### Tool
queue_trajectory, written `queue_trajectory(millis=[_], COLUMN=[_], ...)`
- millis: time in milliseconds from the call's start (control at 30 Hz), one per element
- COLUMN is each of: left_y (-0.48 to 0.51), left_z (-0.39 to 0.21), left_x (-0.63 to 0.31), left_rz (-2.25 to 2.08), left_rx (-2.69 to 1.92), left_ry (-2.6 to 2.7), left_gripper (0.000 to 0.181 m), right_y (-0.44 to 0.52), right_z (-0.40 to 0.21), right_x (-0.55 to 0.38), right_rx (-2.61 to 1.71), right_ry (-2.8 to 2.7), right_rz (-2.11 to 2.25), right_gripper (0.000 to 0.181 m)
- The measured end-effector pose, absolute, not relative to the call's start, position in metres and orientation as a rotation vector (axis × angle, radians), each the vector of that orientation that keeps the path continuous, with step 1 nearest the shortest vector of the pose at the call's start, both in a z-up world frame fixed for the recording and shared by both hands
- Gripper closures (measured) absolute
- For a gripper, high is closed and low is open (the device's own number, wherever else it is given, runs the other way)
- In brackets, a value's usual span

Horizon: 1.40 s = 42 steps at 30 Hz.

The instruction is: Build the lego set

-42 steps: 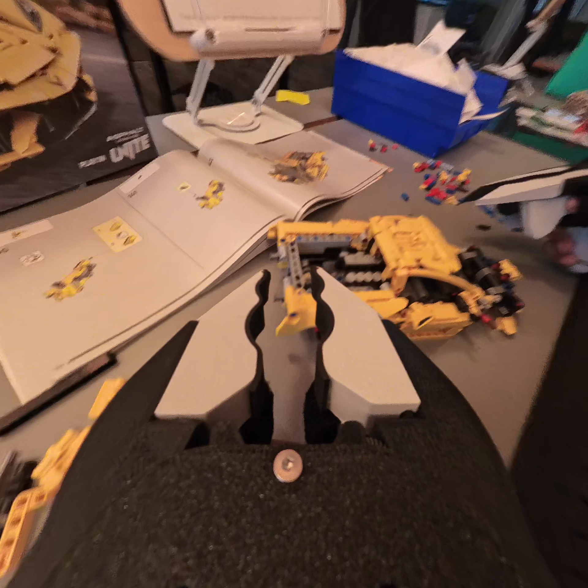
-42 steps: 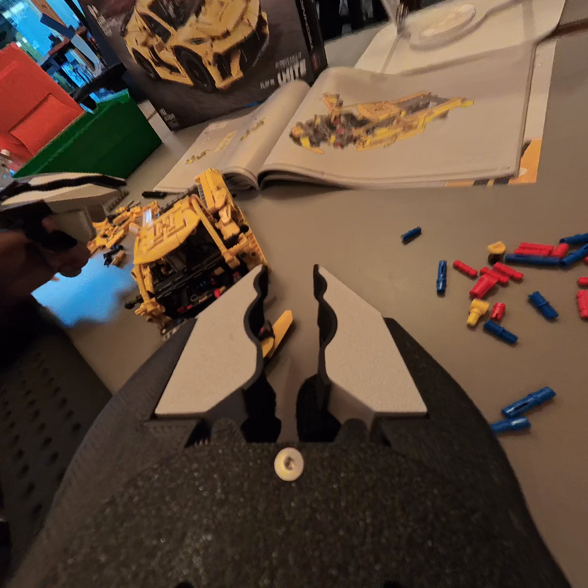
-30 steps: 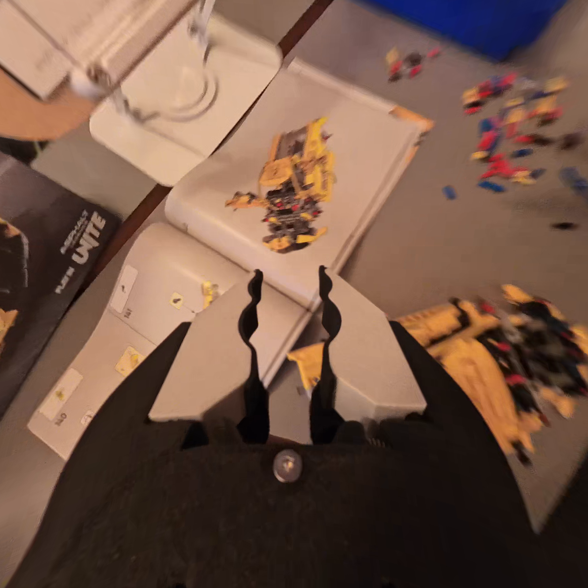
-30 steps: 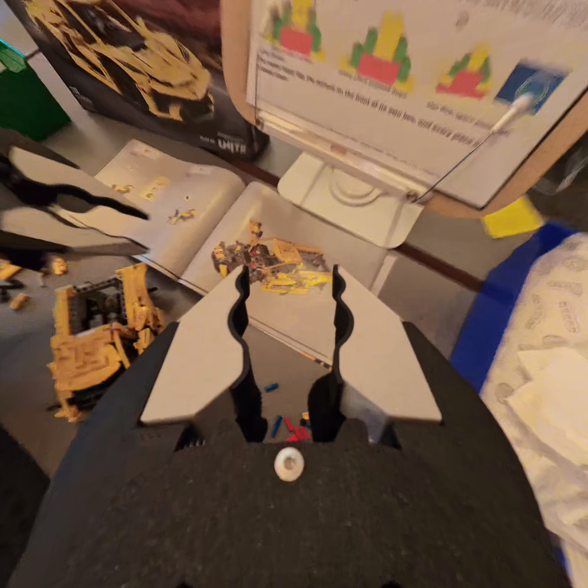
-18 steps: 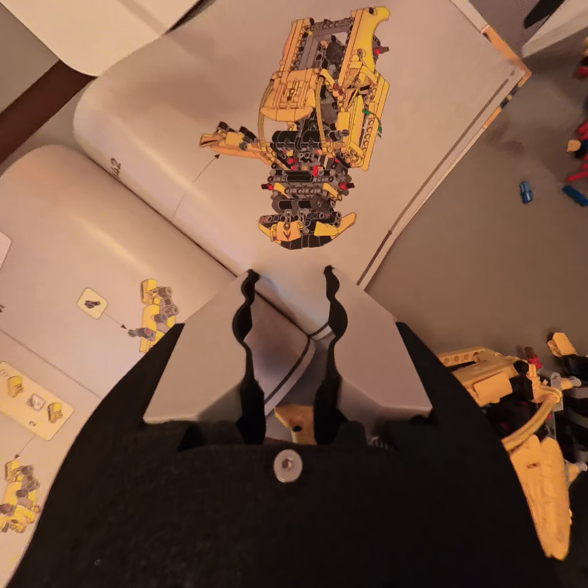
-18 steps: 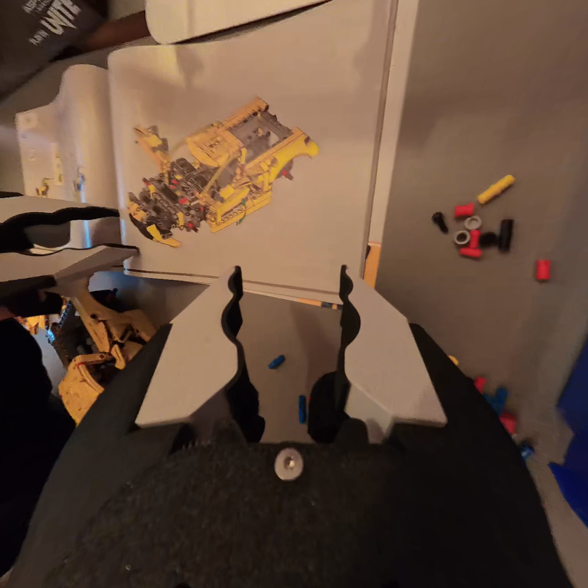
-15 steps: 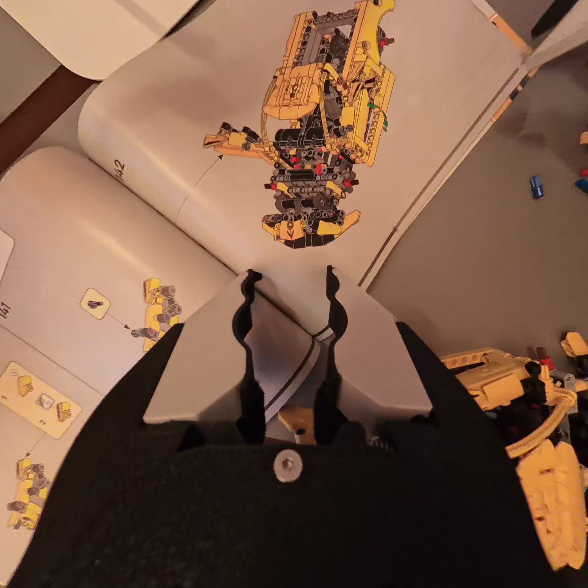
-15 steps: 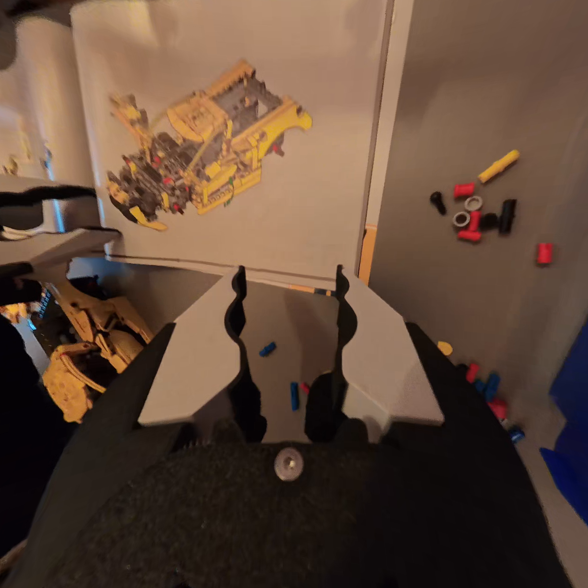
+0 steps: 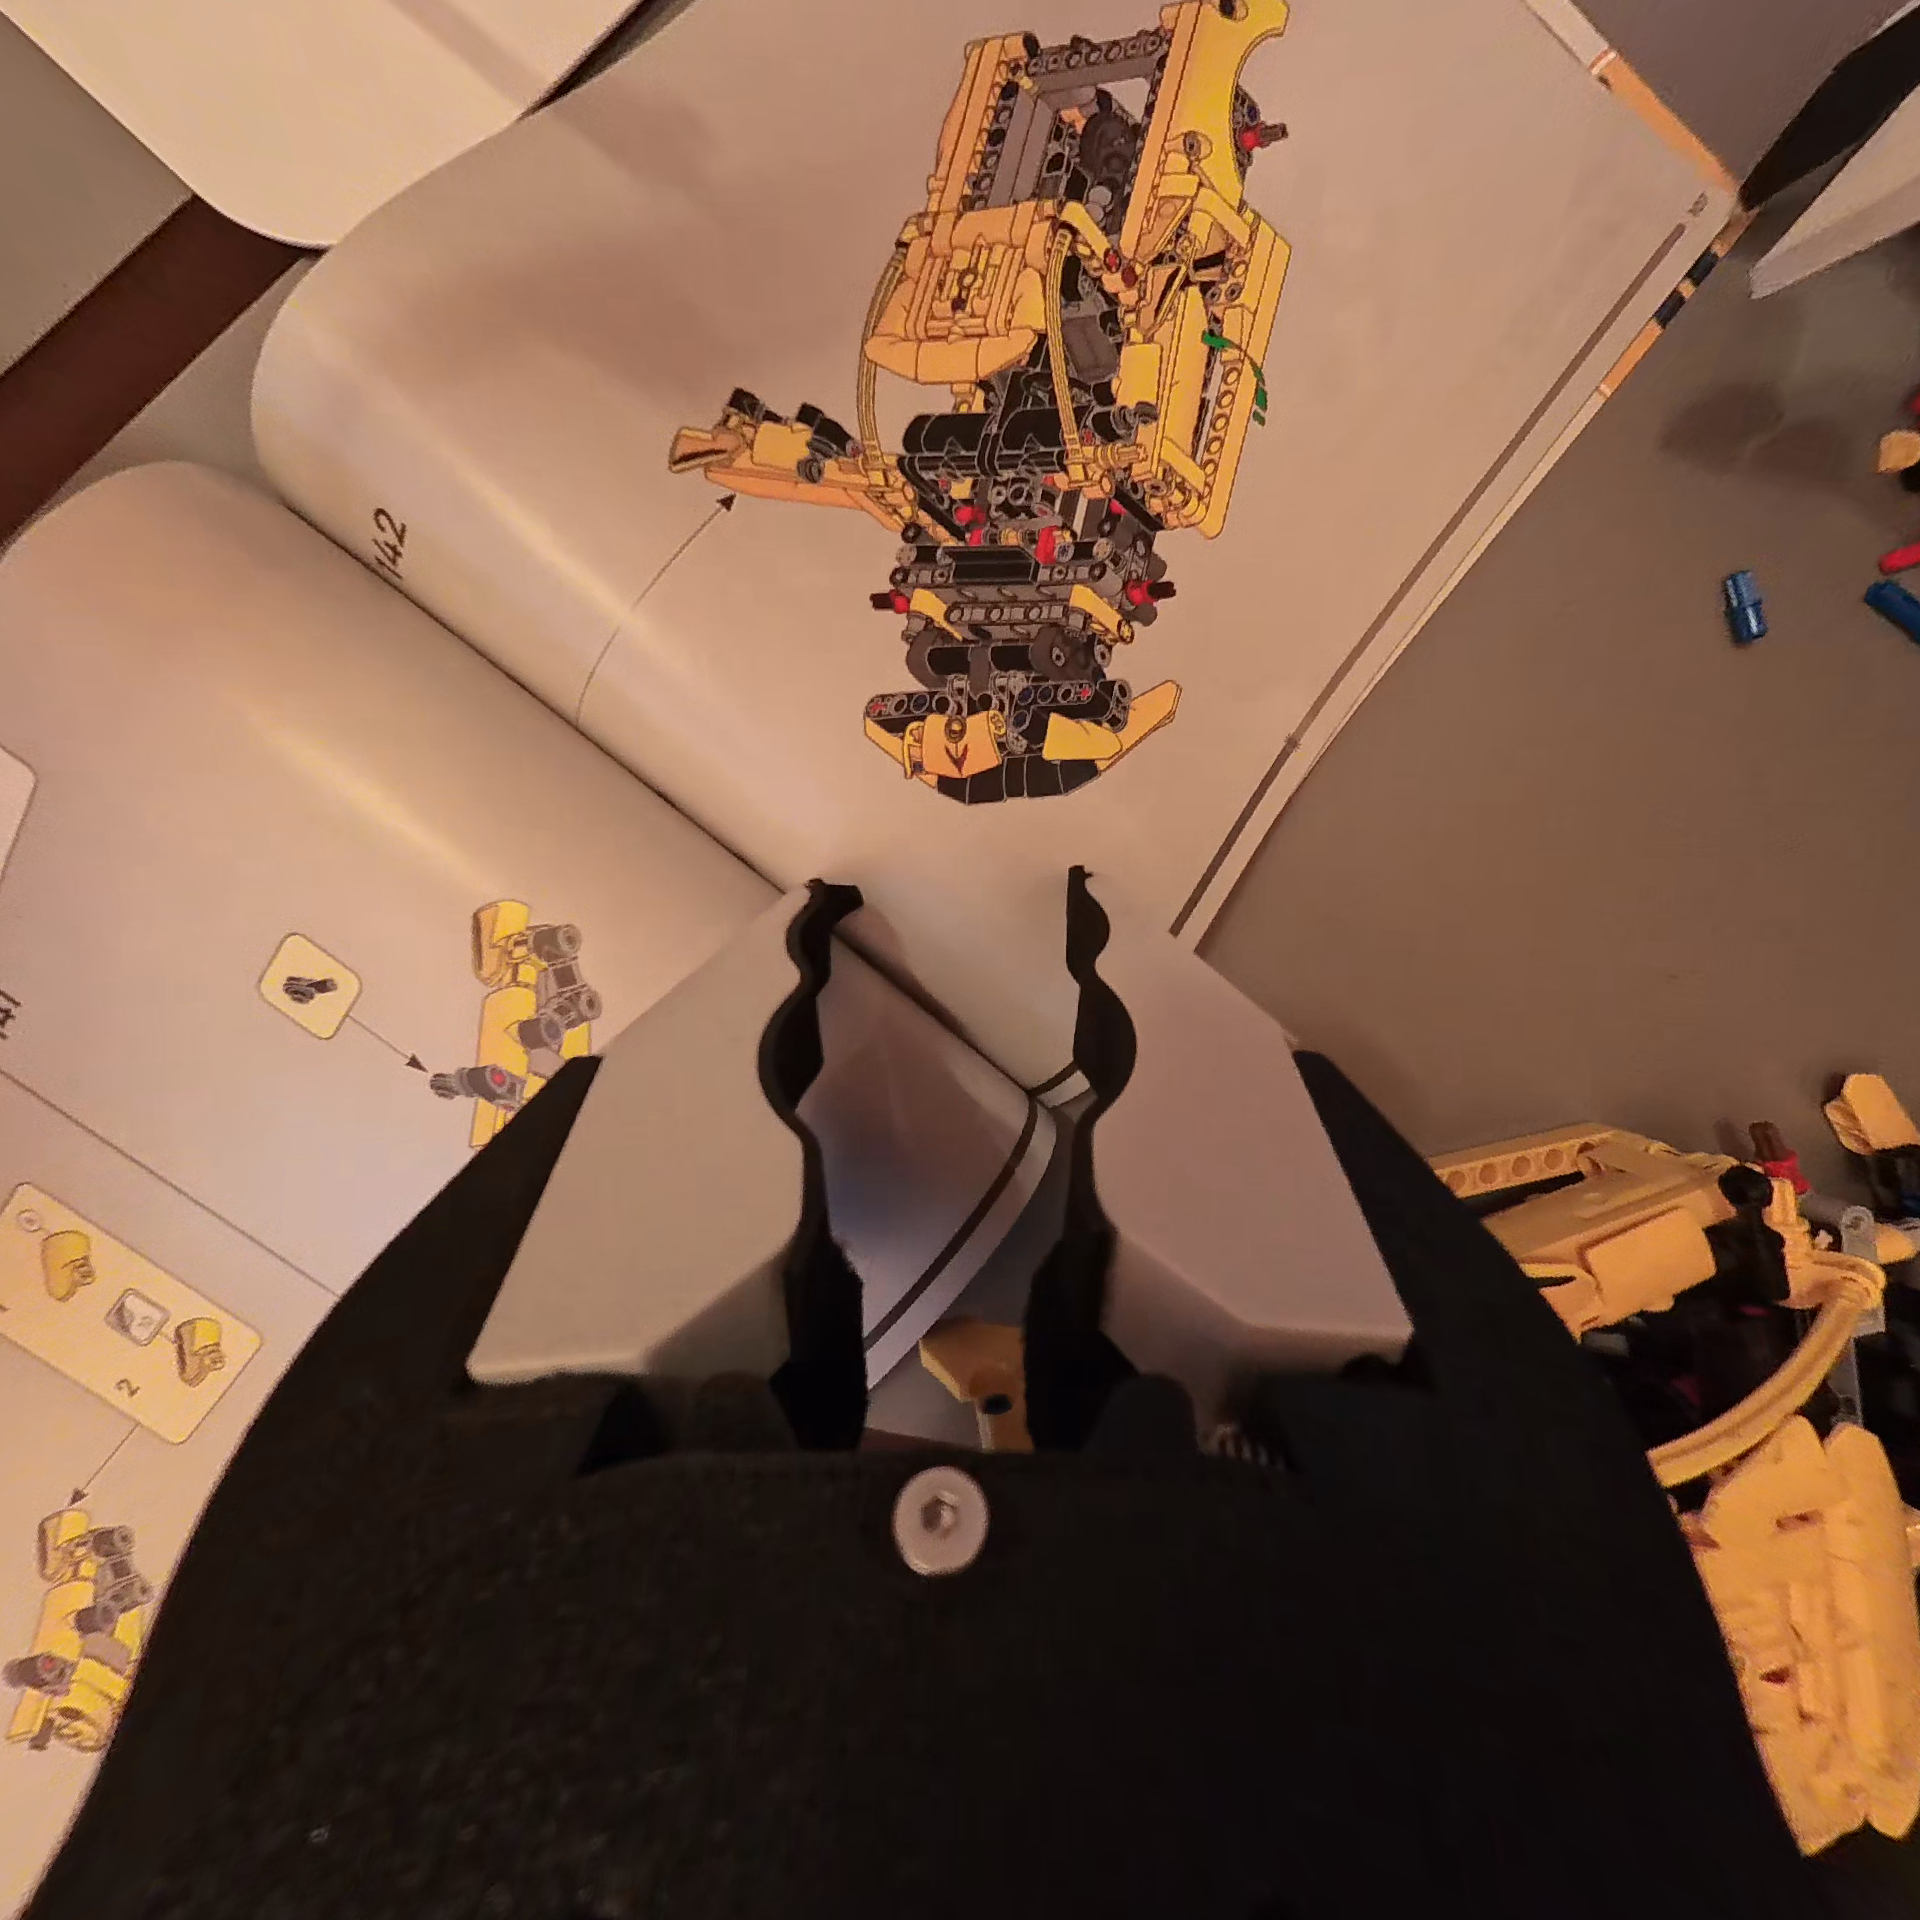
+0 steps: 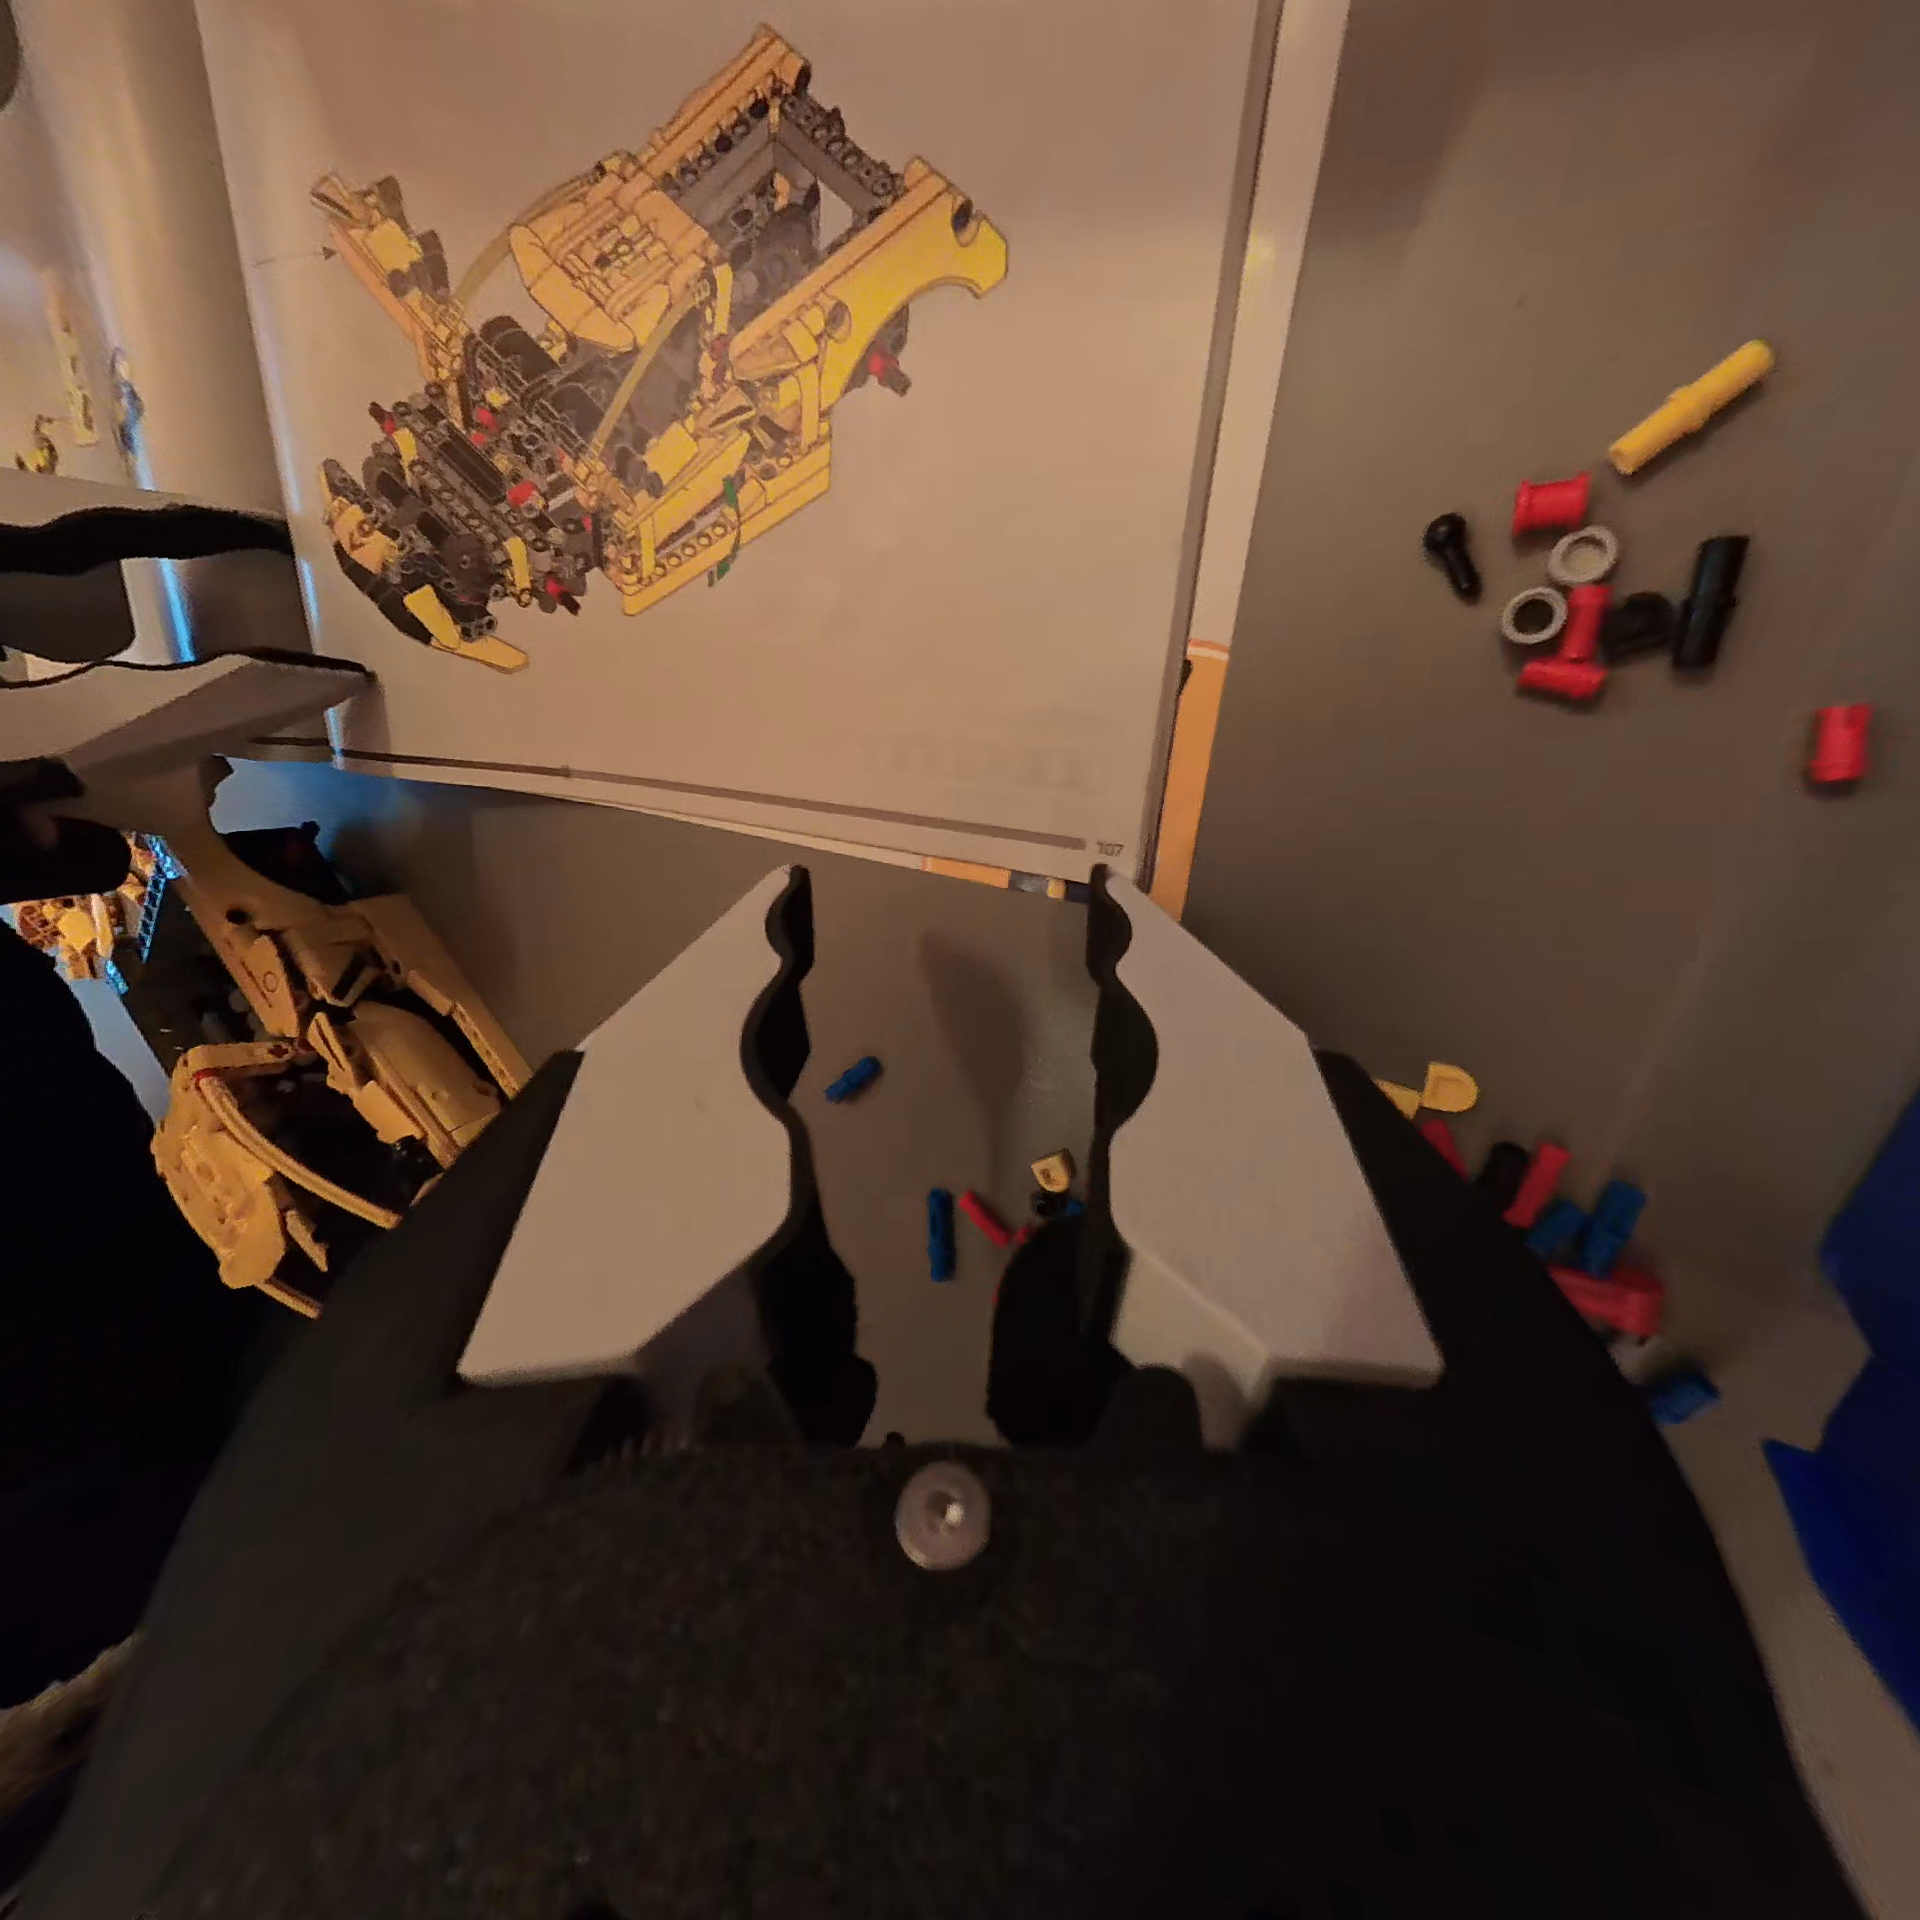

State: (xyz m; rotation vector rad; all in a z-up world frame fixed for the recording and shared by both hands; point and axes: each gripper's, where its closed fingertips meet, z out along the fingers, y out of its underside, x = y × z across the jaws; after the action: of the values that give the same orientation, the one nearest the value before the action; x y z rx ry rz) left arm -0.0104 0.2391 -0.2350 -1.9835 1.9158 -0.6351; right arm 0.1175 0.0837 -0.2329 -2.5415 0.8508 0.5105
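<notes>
**Checking the manual before the next piece**

We hold both hand-held grippers released and empty, left and right, over the open white instruction booklet. The half-built yellow brick car sits just beside the booklet's near edge. Next we likely pick from the loose red, blue and black pins scattered on the grey tabletop.

Yellow lego car, partly built, black mechanism exposed, on grey desk just off the open instruction booklet's near edge. Loose red, blue, black, yellow pins scattered beyond the booklet's right edge.
</notes>
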Motion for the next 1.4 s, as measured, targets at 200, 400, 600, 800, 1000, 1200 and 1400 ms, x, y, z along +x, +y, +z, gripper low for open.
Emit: queue_trajectory(millis=[200,400,600,800,1000,1200,1400], left_y=[0.239,0.239,0.239,0.239,0.239,0.239,0.239], left_z=[-0.235,-0.234,-0.235,-0.235,-0.235,-0.236,-0.236], left_x=[-0.010,-0.011,-0.010,-0.010,-0.010,-0.009,-0.008], left_rz=[-0.640,-0.642,-0.643,-0.644,-0.641,-0.644,-0.653], left_rx=[-1.983,-1.981,-1.979,-1.979,-1.977,-1.978,-1.979], left_ry=[1.917,1.919,1.921,1.921,1.921,1.921,1.918], left_gripper=[0.136,0.136,0.136,0.136,0.136,0.136,0.136], right_y=[0.080,0.079,0.079,0.080,0.080,0.076,0.069], right_z=[-0.234,-0.237,-0.239,-0.237,-0.233,-0.242,-0.251], right_x=[0.123,0.124,0.123,0.123,0.124,0.129,0.140], right_rx=[-2.550,-2.558,-2.562,-2.561,-2.545,-2.582,-2.648], right_ry=[0.873,0.875,0.875,0.858,0.859,0.900,0.893], right_rz=[0.471,0.472,0.479,0.477,0.474,0.441,0.319], right_gripper=[0.129,0.129,0.129,0.128,0.136,0.147,0.171])
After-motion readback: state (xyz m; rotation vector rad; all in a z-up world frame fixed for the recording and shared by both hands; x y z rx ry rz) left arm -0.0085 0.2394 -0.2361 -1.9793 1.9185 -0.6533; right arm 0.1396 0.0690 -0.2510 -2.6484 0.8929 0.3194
